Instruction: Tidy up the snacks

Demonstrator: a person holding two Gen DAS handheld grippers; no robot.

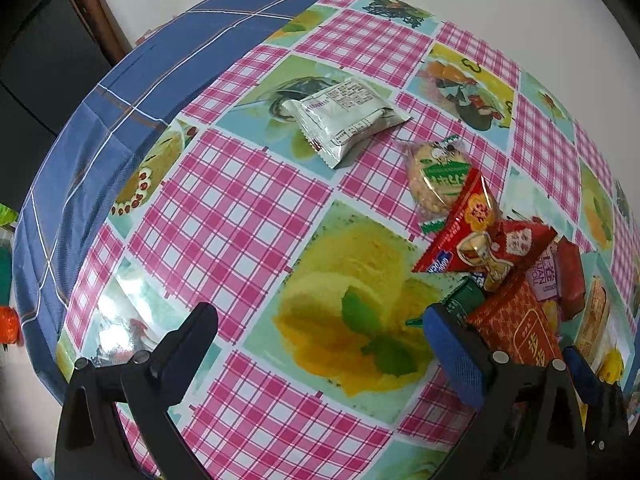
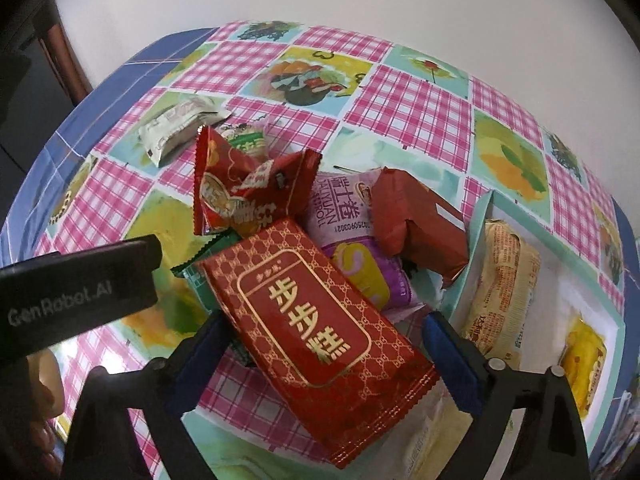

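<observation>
Hovering over the snack pile, your right hand-held gripper has its jaws spread wide, with the long red packet with gold lettering lying between the blue pads; neither pad visibly presses on it. That packet sits on top of the heap on the surface, overlapping a green wrapper and a purple-and-white packet, with a dark red packet just behind. Beside the heap to the right, a shallow teal-rimmed tray holds a pale biscuit packet and a yellow packet. Your left hand-held gripper is also wide open and holds nothing, poised above bare tablecloth just left of the pile. A silver packet lies apart, farther back.
</observation>
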